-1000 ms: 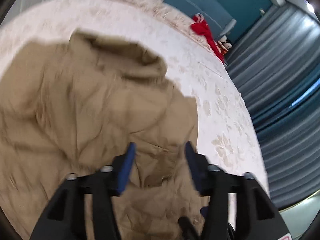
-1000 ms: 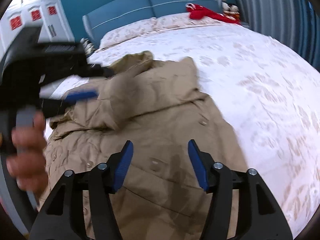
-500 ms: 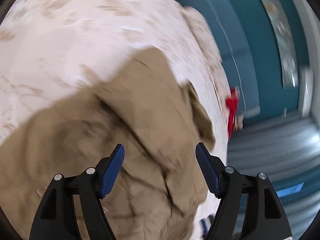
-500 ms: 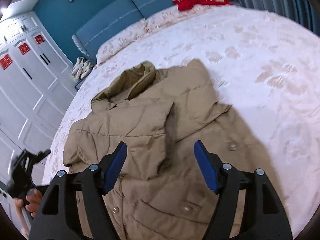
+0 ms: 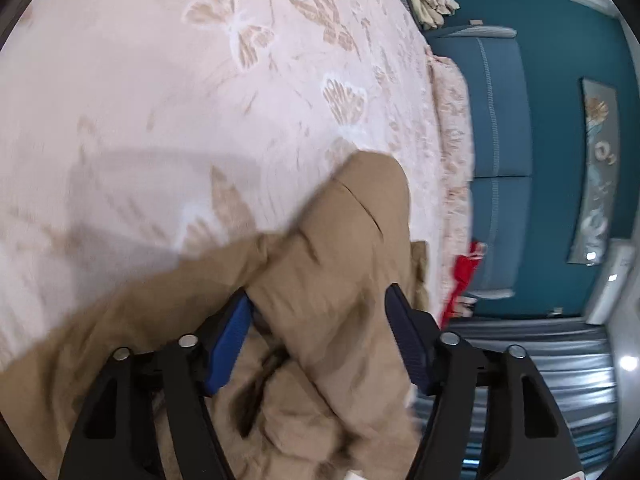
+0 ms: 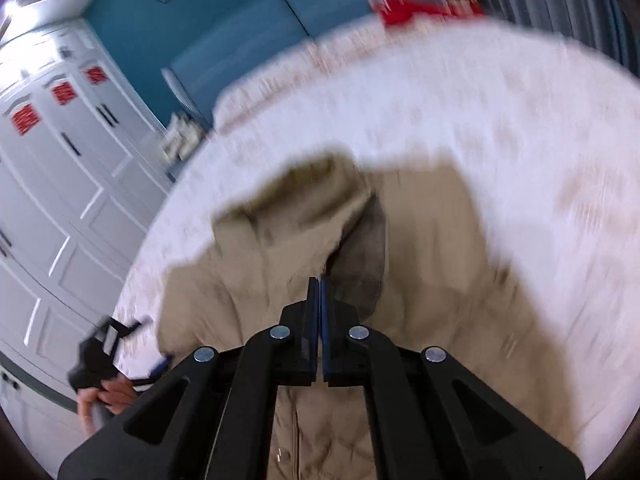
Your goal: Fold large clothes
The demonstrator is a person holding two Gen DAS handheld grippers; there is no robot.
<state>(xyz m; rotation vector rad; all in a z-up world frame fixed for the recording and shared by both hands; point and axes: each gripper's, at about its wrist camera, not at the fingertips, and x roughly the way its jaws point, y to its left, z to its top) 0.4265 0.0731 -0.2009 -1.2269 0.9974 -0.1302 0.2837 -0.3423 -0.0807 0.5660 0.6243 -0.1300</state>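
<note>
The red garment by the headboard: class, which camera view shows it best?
The left wrist view: the red garment is fairly sharp there at the bed's edge, though small and partly cut off by the beige coat. The right wrist view shows it only as a motion-blurred red streak.

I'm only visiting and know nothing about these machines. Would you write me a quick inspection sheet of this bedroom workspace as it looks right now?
Surface: bed with a pale butterfly-patterned cover, mostly bare.
Job's things: tan padded coat lying on the cover, rumpled, partly folded over itself.
Clutter: red garment near the headboard.
Grippers: left claw closing with a fold of the coat between its blue pads; right claw shut above the coat; whether it pinches fabric is not clear. A hand holds the left tool.
Cables: nothing seen.
Surroundings: teal wall, blue padded headboard, white wardrobe with red decorations, grey curtains, a framed picture.
</note>
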